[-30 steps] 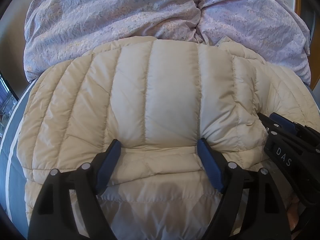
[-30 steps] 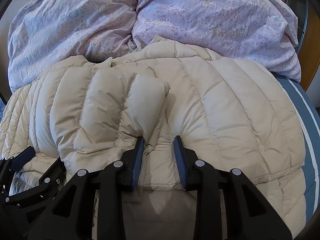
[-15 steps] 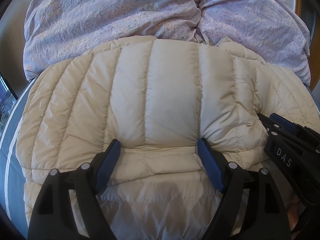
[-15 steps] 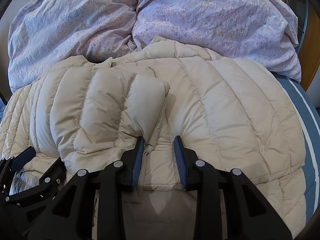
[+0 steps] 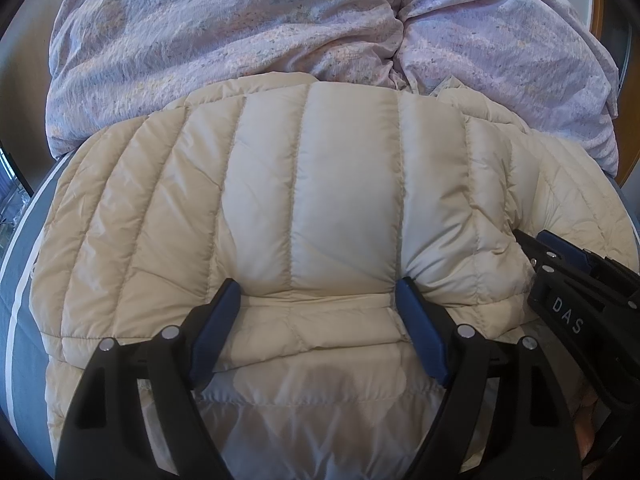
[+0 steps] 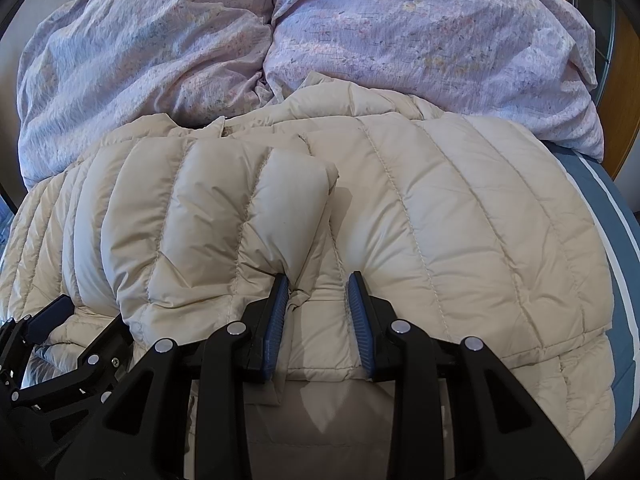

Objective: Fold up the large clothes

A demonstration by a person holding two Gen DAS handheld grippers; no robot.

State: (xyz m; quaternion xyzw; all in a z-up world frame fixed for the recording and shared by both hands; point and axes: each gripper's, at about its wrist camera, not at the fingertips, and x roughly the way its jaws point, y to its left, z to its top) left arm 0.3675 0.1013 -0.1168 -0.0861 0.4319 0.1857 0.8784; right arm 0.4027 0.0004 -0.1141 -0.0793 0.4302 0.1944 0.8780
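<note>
At the far left, a strip of blue bed sheet [image 5: 20,320] with a white stripe shows beside the cream quilted down jacket [image 5: 344,200], which lies spread across the bed, its far edge against a rumpled lilac floral duvet [image 5: 240,32]. The left gripper [image 5: 318,300] rests on the jacket's near edge, jaws set wide with a broad puffy panel between them, both blue pads [image 5: 216,328] pushing into the fabric and bunching it. Just right of it, the right gripper [image 6: 318,292] sits with its jaws much narrower, on the near hem where a folded-over flap [image 6: 224,220] meets the flat layer; its left pad touches a small pinch of fabric, yet whether the jaws truly clamp the cloth I cannot tell. Further right, the sheet reappears beyond the jacket.
</note>
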